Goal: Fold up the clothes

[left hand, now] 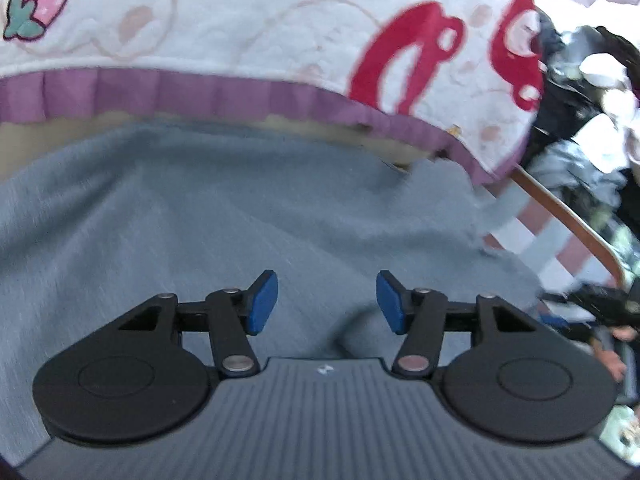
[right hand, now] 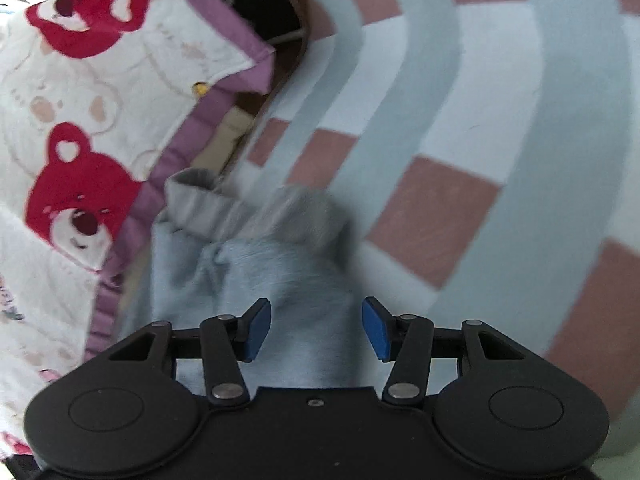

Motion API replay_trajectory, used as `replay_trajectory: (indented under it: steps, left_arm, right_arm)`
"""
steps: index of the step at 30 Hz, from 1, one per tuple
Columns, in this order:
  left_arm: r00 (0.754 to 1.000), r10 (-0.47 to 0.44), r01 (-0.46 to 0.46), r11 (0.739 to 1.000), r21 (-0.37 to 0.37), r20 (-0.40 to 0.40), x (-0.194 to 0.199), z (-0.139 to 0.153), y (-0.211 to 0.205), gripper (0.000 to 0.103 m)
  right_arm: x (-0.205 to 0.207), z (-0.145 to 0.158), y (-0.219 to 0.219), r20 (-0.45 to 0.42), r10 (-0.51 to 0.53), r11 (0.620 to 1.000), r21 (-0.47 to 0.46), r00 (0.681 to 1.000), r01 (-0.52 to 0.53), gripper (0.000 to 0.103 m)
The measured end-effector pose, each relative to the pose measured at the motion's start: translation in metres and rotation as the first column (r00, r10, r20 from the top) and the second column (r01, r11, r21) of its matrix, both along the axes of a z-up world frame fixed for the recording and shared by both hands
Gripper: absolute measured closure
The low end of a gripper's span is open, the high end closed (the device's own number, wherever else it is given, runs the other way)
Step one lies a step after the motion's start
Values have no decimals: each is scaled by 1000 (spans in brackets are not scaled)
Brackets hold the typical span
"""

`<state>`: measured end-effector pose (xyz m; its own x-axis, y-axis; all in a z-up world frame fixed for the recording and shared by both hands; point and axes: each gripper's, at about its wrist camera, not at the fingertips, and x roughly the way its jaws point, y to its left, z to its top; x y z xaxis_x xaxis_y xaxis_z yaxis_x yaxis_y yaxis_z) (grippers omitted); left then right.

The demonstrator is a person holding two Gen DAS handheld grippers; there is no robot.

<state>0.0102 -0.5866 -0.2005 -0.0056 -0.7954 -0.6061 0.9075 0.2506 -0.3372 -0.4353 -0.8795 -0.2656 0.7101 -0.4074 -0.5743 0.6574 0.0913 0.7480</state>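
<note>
Both grippers stand with their blue pads spread and nothing between them. Our left gripper [left hand: 327, 300] hovers over a broad stretch of the grey-blue garment [left hand: 224, 216], which fills most of that view; our right gripper [right hand: 316, 328] hangs above the same cloth where it narrows to a ribbed cuff [right hand: 192, 200] and a bunched fold beside it.

We see the garment lying on the checked bedsheet [right hand: 460, 120], with its far edge just beside the purple-trimmed bear blanket [left hand: 240, 32]. Under the left gripper the cloth looks fairly flat, with only soft ridges. Under the right gripper it is crumpled: the cuff sits turned up and a grey lump of fabric is heaped next to it, so that end is not lying smooth.

As for progress, we judge only so far. The blur in both views hides edges and layers, and we cannot tell whether the flat part is a single layer spread out or one half already laid over the other. So the scene fits a garment laid out for folding, and it fits equally one partly folded with a sleeve or leg end left untidy. A neat finished stack it is not, since the cuff end is rumpled. A dark heap of other things [left hand: 580, 100] lies past the bed edge; whether those are clothes to fold we cannot say
</note>
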Motion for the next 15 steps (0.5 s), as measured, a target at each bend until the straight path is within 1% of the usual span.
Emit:
replay_trajectory:
  steps: [1,3,4,5,6,7,8,9,10,11,12,13,14,15]
  left_arm:
    - [1000,5,-5,1000,16,-10,-5,-1,4,49]
    - [999,17,-15,999,48,-31,-16,-2,11,48]
    - [1000,18,-17,996,86,-6,-24,-4,10,47]
    - [998,38,-45,987,151,49,-29,-9,12,47]
    - [993,56,-78,973,216,108,-34,-13,14,46]
    - [987,64,-102,959,263,150,-38,-17,17,46]
    - [983,55,-106,950,293,176,-40,-18,20,46]
    - [984,50,-102,946,309,172,-40,-20,25,46]
    - [985,44,-97,942,323,166,-40,-22,31,46]
    - [986,42,-92,940,327,159,-40,-21,38,46]
    - [988,39,-88,940,331,151,-40,-20,44,46]
    - [987,35,-84,942,325,155,-40,-18,49,46]
    - [989,37,-82,943,322,146,-39,-19,49,46]
    - [990,39,-80,944,319,135,-38,-20,48,45]
  right_arm:
    - [4,-4,-4,19,-2,1000,3,1000,1,41]
    - [12,-12,-14,58,-19,1000,9,998,18,40]
    - [16,-15,-18,81,-27,1000,13,996,26,34]
    - [21,-17,-23,111,-35,999,16,993,34,30]
    - [27,-18,-28,126,-31,1000,7,992,31,29]
    - [35,-17,-33,116,-6,1000,-23,993,9,30]
    - [42,-16,-38,94,16,999,-47,995,-12,47]
    - [49,-12,-41,52,36,998,-62,998,-33,68]
    - [53,-5,-42,13,52,995,-90,999,-51,82]
    - [54,10,-38,-24,57,985,-161,998,-60,83]
    - [53,33,-27,-70,47,962,-267,996,-65,84]
    - [48,56,-13,-114,17,929,-365,993,-57,87]
    - [39,74,1,-149,-31,899,-436,988,-38,96]
    - [31,93,16,-180,-81,862,-506,980,-22,96]
